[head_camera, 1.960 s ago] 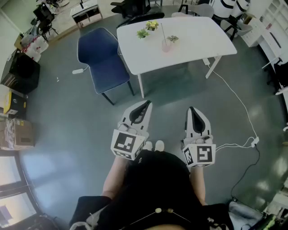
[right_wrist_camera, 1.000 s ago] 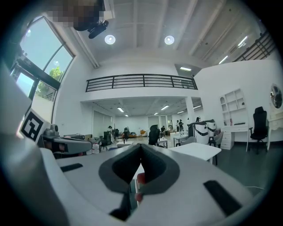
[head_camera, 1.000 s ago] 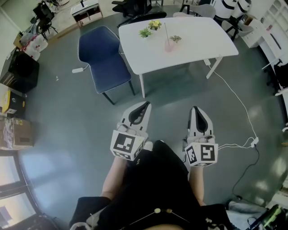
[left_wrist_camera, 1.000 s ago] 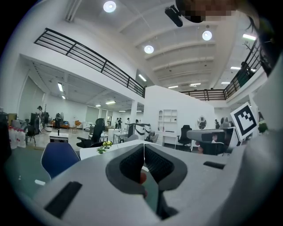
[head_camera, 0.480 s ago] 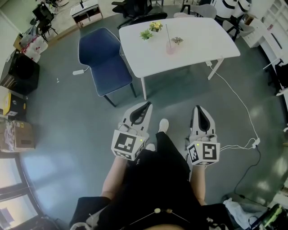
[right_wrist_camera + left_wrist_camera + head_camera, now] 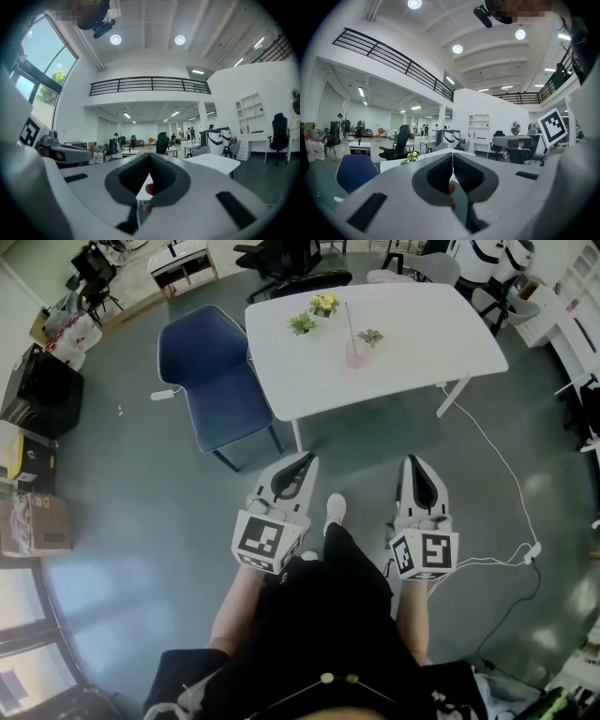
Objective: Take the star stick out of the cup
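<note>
- Compared with half a second earlier, the table [image 6: 422, 329] is seen slightly nearer in the head view. One shoe [image 6: 334, 508] is now set further forward on the floor [image 6: 141, 484], between the two grippers.
- Both grippers are held much as before, low in front of the body and pointing toward the table.
- Left gripper [image 6: 305, 458]: the fingers [image 6: 436, 172] are closed tip to tip, with nothing held between them.
- Right gripper [image 6: 410, 461]: the fingers [image 6: 165, 177] are likewise brought together and empty.
- The star stick [image 6: 349, 322] is seen standing in the pink cup [image 6: 354, 355] near the middle of the table, leaning slightly left. Its star end is too small to resolve.
- The cup is well apart from both sets of fingers, far ahead of them and roughly between their lines.
- A yellow-flowered plant [image 6: 323, 304] is noted on the far left of the table.
- A blue chair [image 6: 211, 371] is noted left of the table.
</note>
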### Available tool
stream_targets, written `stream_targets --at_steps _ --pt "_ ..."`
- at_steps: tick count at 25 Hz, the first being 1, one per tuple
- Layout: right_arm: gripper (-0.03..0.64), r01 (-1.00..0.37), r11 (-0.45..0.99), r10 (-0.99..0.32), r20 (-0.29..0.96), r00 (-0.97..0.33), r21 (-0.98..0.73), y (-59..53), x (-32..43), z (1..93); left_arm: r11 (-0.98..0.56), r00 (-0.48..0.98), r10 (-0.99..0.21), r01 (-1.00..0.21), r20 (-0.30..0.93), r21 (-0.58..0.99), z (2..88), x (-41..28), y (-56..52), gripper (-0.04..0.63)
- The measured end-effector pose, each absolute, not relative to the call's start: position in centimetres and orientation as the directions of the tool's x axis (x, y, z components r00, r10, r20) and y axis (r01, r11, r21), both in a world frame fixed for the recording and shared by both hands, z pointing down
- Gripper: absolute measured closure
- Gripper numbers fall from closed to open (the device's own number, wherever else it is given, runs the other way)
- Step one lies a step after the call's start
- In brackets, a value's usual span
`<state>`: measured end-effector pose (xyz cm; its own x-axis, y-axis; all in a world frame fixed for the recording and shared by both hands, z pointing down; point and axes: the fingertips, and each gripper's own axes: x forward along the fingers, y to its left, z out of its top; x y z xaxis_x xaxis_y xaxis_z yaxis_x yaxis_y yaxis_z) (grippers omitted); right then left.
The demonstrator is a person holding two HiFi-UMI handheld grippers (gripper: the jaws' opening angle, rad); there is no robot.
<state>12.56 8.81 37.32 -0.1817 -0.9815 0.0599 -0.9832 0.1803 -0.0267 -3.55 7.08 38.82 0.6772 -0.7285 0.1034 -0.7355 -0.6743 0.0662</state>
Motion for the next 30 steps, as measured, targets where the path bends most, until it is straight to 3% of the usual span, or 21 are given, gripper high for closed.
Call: stream_targets --at_steps 15,30 --pt "0.612 -0.950 0.312 -0.938 0.152 -0.313 -0.025 -8.1 18.5 40.7 -0.617 0.625 -0.777 -0.780 0.077 0.101 37.7 2.6 -7.7 0.588" --pt "0.538 -0.899 0.438 -0.816 0.422 -0.395 0.006 -26.3 15.9 51.9 -0.570 0.584 -0.805 -0.810 0.105 0.139 39.8 1.5 -16.5 0.586"
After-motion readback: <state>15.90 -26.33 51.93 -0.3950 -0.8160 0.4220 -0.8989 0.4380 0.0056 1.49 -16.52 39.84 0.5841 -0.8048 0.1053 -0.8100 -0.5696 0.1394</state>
